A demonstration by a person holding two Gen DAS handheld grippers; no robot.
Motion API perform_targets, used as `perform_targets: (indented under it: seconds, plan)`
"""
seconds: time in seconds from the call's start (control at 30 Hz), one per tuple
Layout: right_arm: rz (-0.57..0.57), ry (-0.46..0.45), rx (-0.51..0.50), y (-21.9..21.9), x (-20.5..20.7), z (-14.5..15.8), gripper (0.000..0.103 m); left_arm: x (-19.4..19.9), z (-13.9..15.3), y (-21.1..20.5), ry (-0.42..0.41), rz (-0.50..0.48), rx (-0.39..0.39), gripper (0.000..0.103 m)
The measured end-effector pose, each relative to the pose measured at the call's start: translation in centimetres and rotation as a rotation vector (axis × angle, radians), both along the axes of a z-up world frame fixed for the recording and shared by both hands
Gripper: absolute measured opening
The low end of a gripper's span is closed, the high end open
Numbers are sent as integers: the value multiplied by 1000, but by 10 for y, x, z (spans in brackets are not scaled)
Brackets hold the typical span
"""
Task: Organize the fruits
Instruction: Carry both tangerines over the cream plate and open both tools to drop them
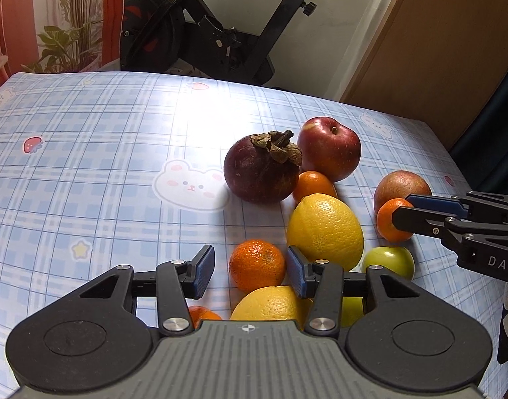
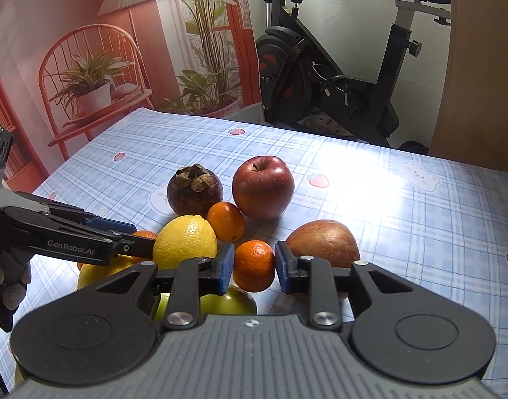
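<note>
While the right gripper (image 2: 254, 262) is clamping a mandarin (image 2: 254, 266), the left gripper (image 1: 250, 271) is standing open around another mandarin (image 1: 256, 264), lemon (image 1: 324, 231) crowding at two o'clock; close squarely.

A home room: an exercise bike (image 2: 337, 76) behind a table (image 1: 104, 133) with a cartoon plaid cloth, beside a printed interior backdrop (image 2: 121, 50).

Glossy tablecloth (image 1: 121, 153), dimpled lemon (image 1: 323, 226) peel

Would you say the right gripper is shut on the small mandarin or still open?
Shut on it: the right gripper's blue pads press both sides of the mandarin.
</note>
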State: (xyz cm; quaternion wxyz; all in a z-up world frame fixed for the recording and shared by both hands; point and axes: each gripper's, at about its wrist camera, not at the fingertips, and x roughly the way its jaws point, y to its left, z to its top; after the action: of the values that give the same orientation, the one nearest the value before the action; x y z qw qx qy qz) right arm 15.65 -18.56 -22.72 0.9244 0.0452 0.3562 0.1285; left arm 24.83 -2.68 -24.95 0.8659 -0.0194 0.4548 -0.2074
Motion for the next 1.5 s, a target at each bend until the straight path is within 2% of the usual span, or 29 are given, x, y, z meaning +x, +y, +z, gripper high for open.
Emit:
perform_targets:
  seconds: [0.07,0.2,0.5,0.93,1.17,1.5]
  plan:
    - [-4,-2,2,1,0,0,29,-1,-2,-2,-9,-16,-15,39]
    - [-10,-6,4,1,-2,0,29,-8,2,-2,-48,-12,10,39]
    - [-27,-20,16,-1,-12,7,29,-25,30,5,-151,20,-15,39]
    - [-21,-56,51,7,-60,22,29,-71,56,15,-220,-22,-36,39]
    - [-1,-51,80,18,-90,17,29,-102,48,18,-213,-53,-36,39]
    - [-9,10,95,30,-113,-12,29,-128,21,13,-181,-104,8,39]
